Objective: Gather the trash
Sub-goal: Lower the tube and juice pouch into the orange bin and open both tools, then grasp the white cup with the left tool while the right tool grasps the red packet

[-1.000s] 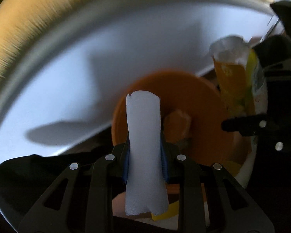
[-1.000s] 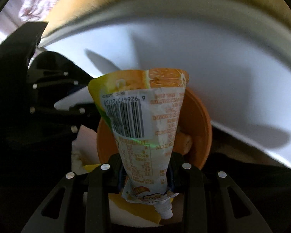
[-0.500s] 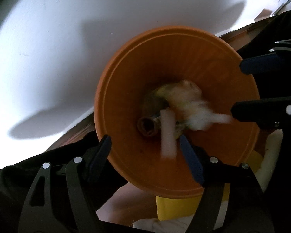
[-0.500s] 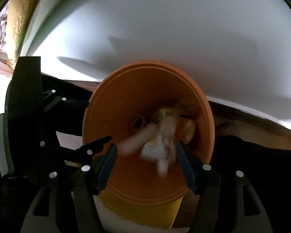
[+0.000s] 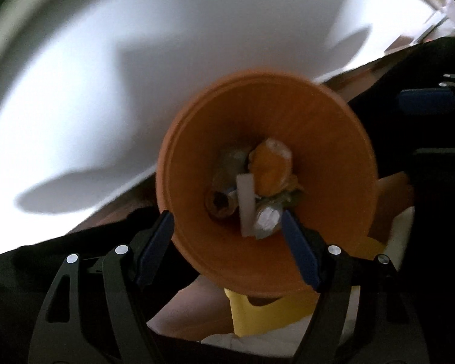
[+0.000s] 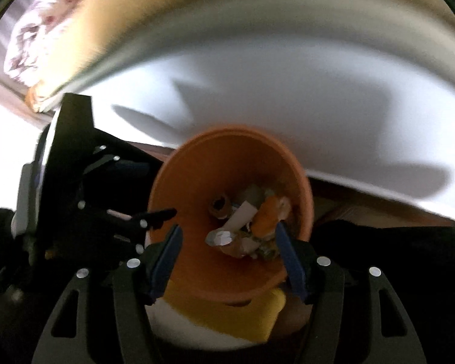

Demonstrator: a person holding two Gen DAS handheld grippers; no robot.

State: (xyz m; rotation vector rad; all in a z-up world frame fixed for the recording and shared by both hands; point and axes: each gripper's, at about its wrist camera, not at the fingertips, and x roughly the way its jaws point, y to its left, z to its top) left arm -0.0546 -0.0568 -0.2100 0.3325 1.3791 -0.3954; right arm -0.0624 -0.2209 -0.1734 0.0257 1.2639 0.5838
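Nearest the left wrist camera, the left gripper [image 5: 227, 236] hangs with its jaws wide and nothing between them, poised over the mouth of the orange bin [image 5: 327, 121]. The right gripper [image 6: 227, 254] is likewise spread wide and empty above the same bin [image 6: 185, 188], with the left gripper's dark frame visible just beside it. Both seem placed over the opening so that anything let go falls inside.

Deeper in, at the bin's bottom, lies the collected trash: a white foam strip [image 5: 245, 200], an orange-printed pouch [image 5: 270, 166], a cardboard tube [image 5: 220, 201] and a crumpled foil piece [image 5: 267, 218], all touching one another. Under the bin's near rim a yellow object [image 5: 257, 312] shows; what it is cannot be told.

Beyond the bin, a white surface [image 5: 136, 60] carries the grippers' shadows. The drop looks complete.
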